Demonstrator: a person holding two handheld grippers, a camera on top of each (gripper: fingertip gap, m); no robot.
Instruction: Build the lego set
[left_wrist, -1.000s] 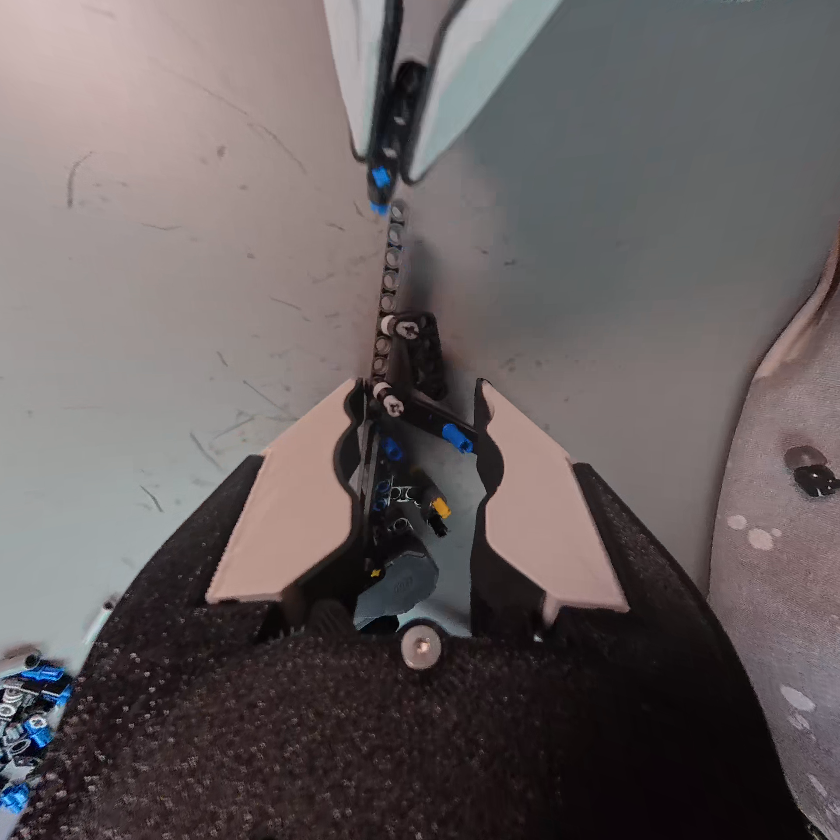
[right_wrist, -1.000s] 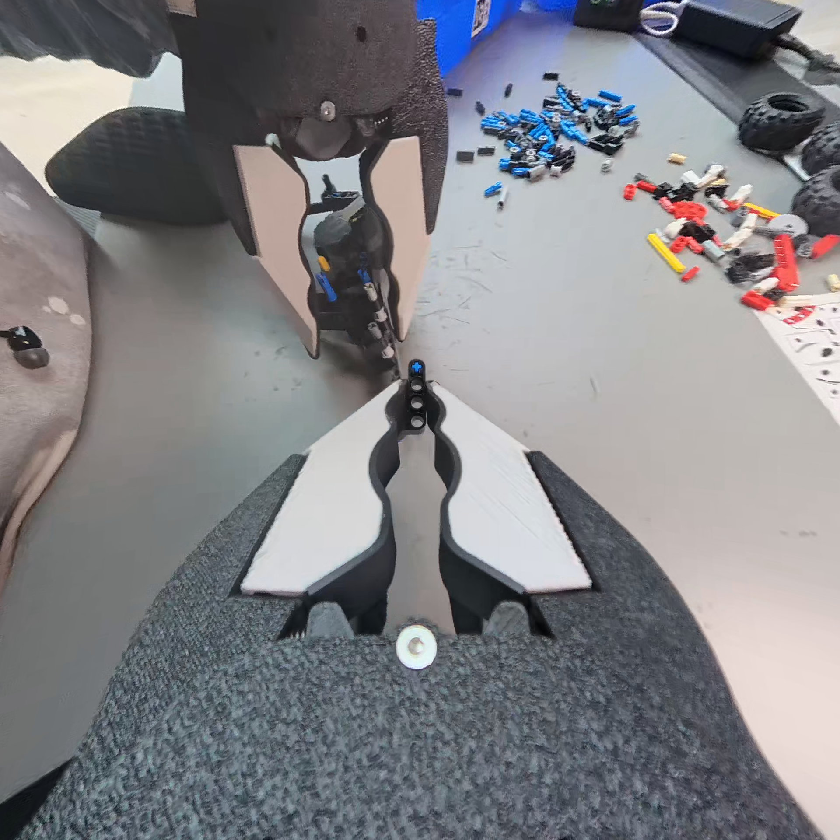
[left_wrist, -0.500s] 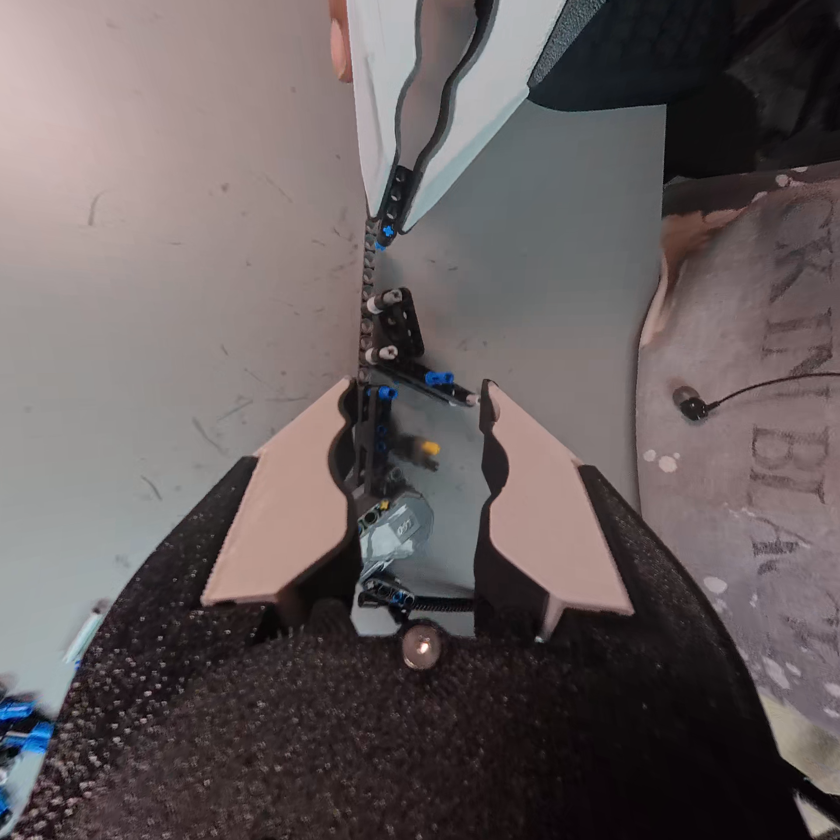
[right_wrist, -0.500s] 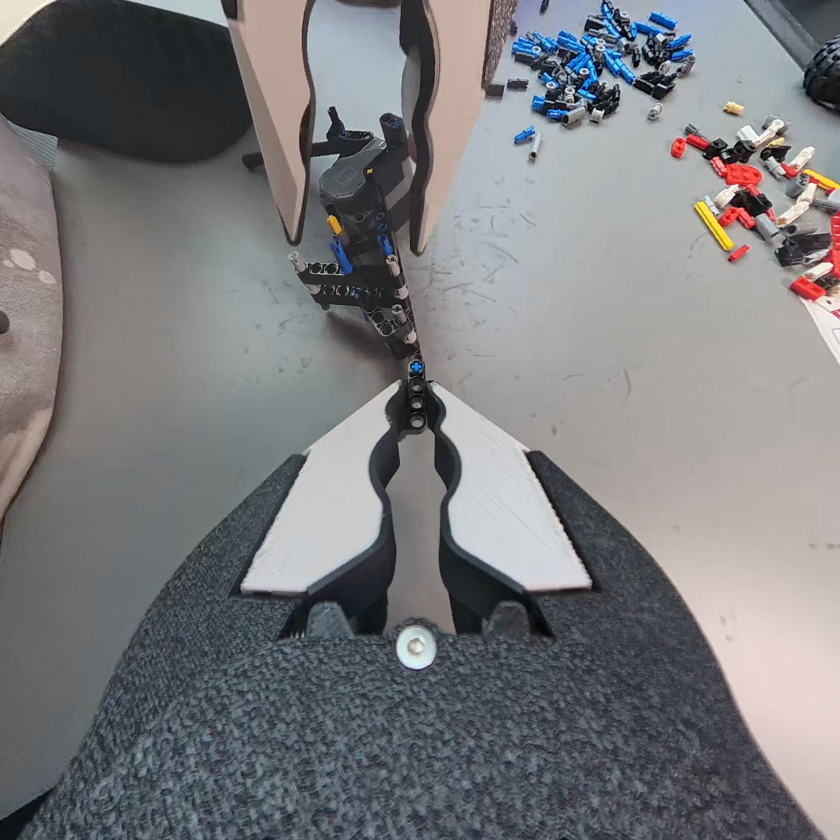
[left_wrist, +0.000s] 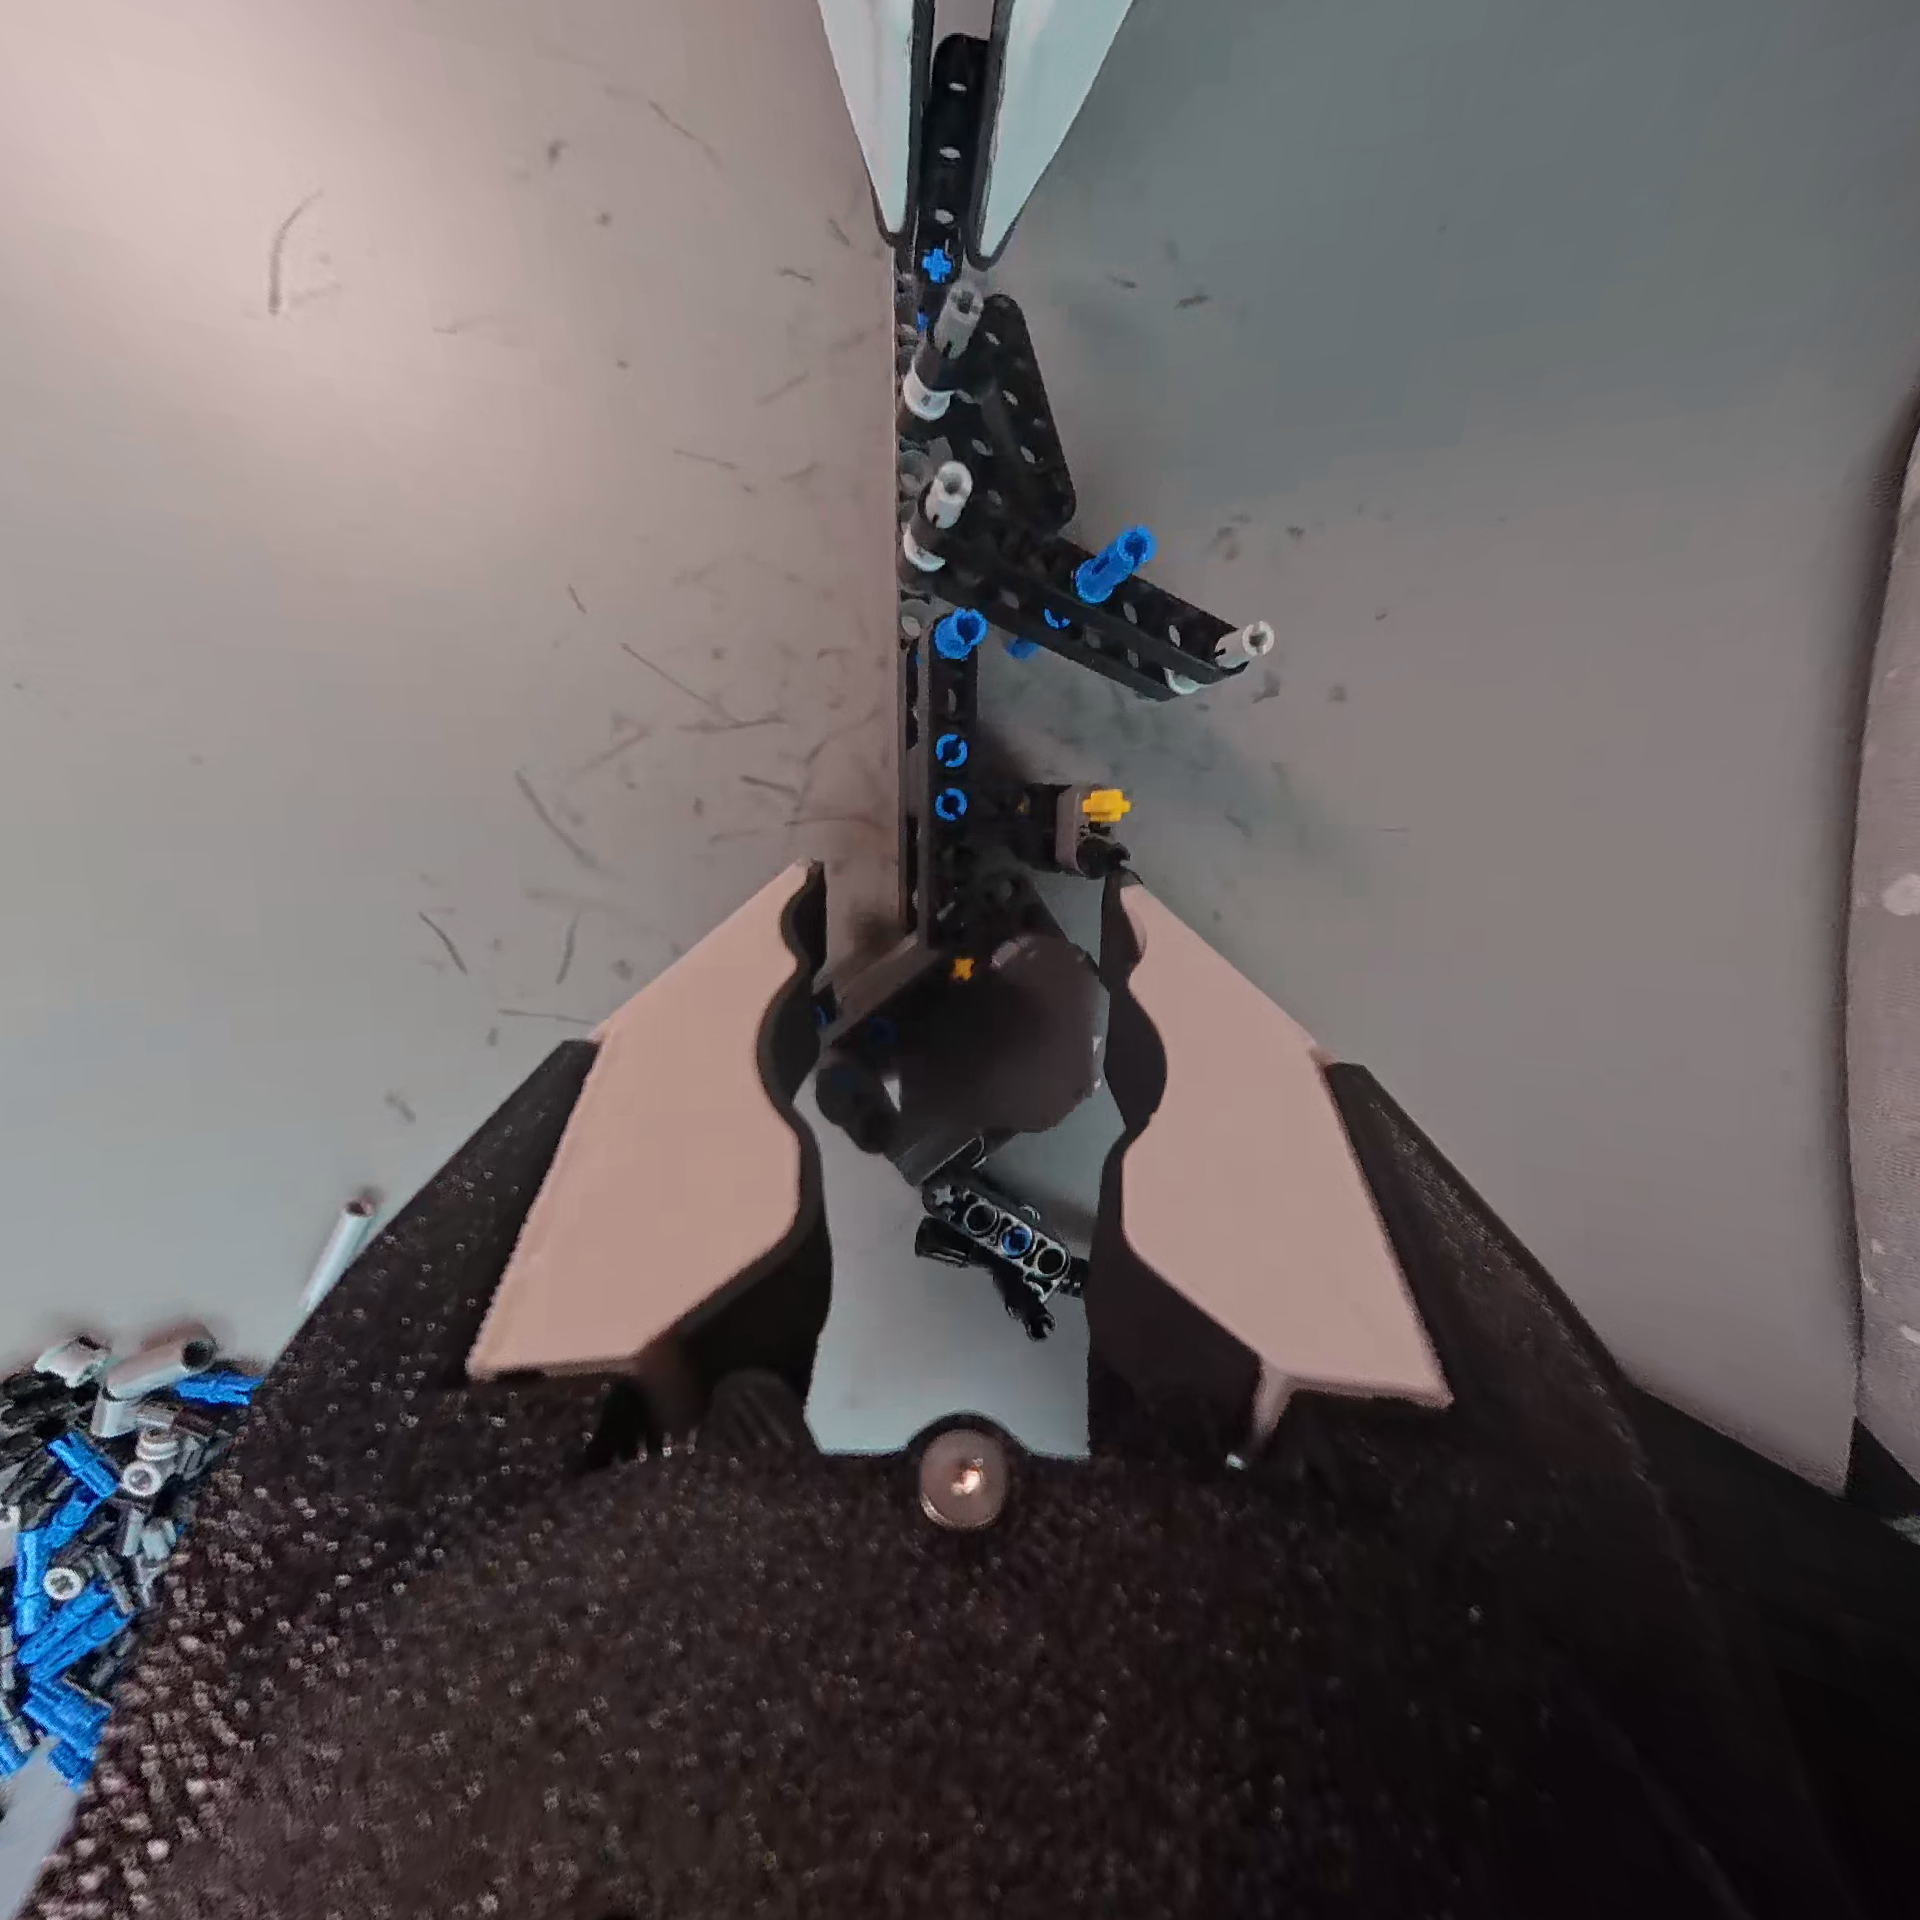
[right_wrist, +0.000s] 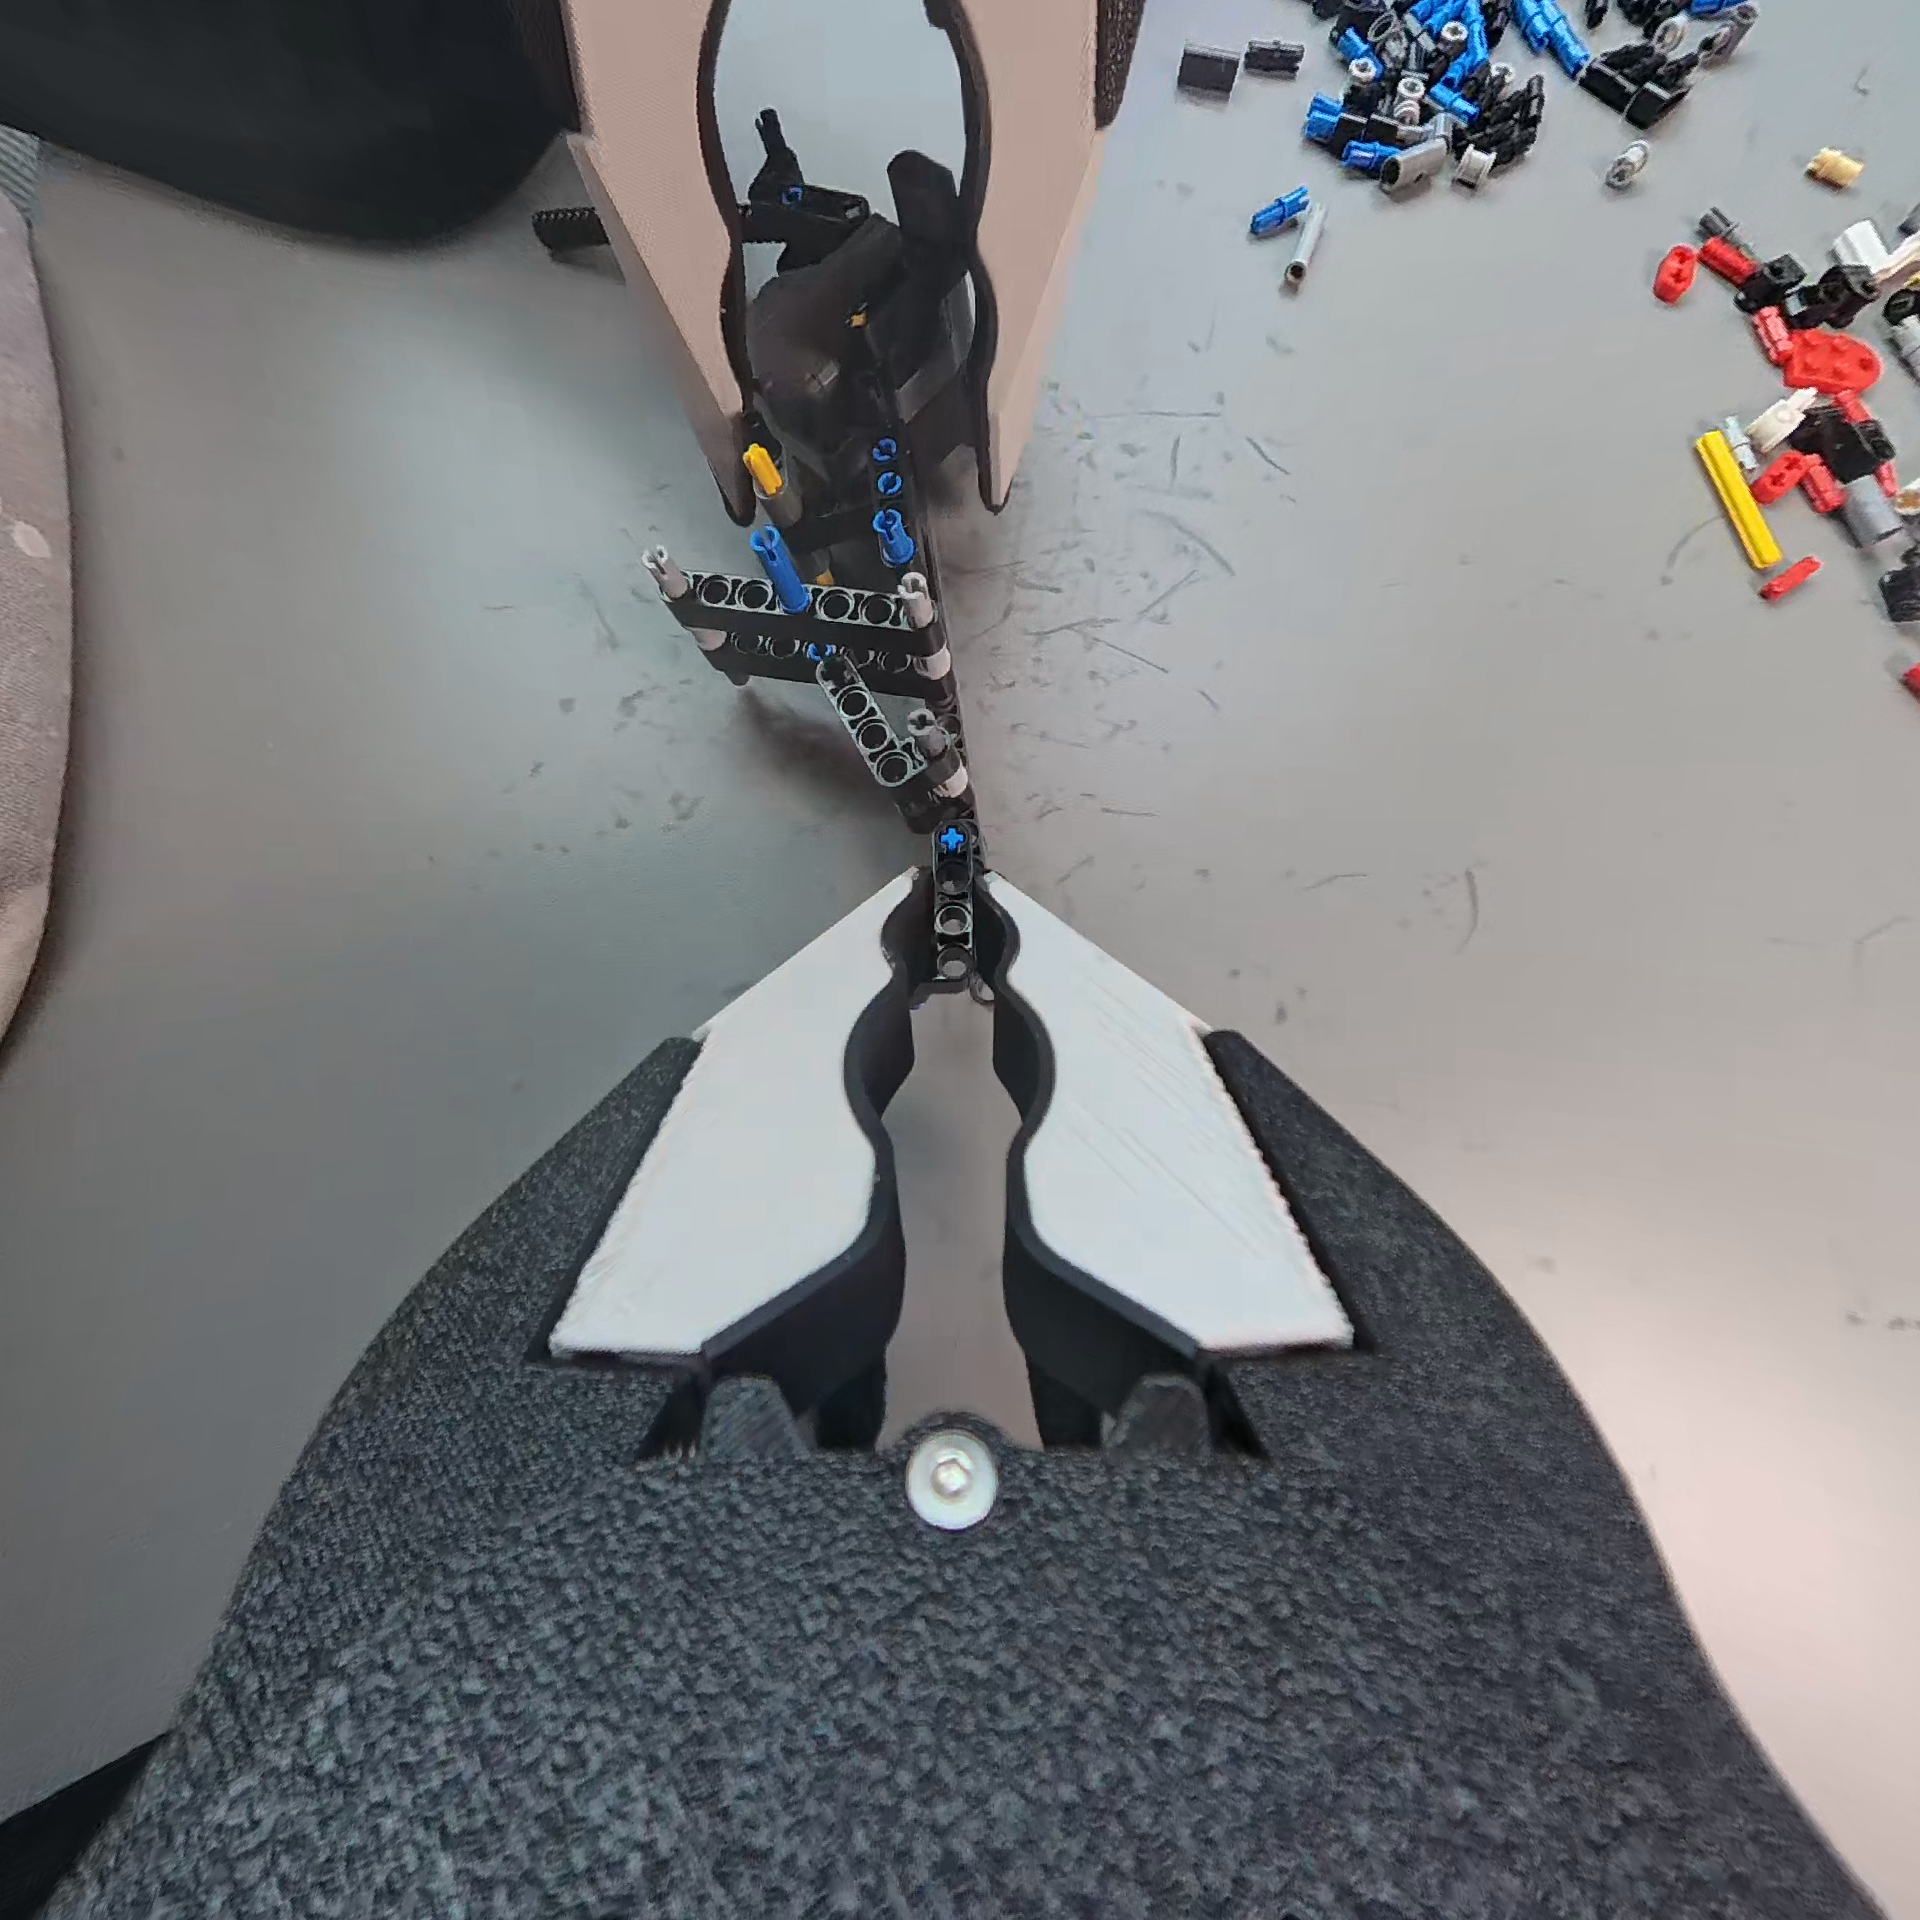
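Note:
A part-built assembly (right_wrist: 831, 623) of black beams with blue pins and a dark grey motor block (right_wrist: 842, 312) lies on the grey table (right_wrist: 1403, 987). My left gripper (left_wrist: 964, 883) is open, with its tan fingers on either side of the motor block (left_wrist: 997, 1039). It also shows at the top of the right wrist view (right_wrist: 868, 499). My right gripper (right_wrist: 951, 883) is shut on a short black beam (right_wrist: 953, 920). The blue pin at the beam's tip meets the far end of the assembly. The right gripper also shows at the top of the left wrist view (left_wrist: 940, 223).
A pile of blue, black and grey parts (right_wrist: 1455, 73) lies at the back right and shows in the left wrist view (left_wrist: 73, 1486). Red, black and white parts (right_wrist: 1829, 364) and a yellow axle (right_wrist: 1735, 499) lie at the right edge. A person's grey garment (right_wrist: 21, 520) borders the left.
My left gripper has drawn back along the assembly, from covering most of it to straddling only the motor end. The right gripper has kept its beam at the assembly's far end.

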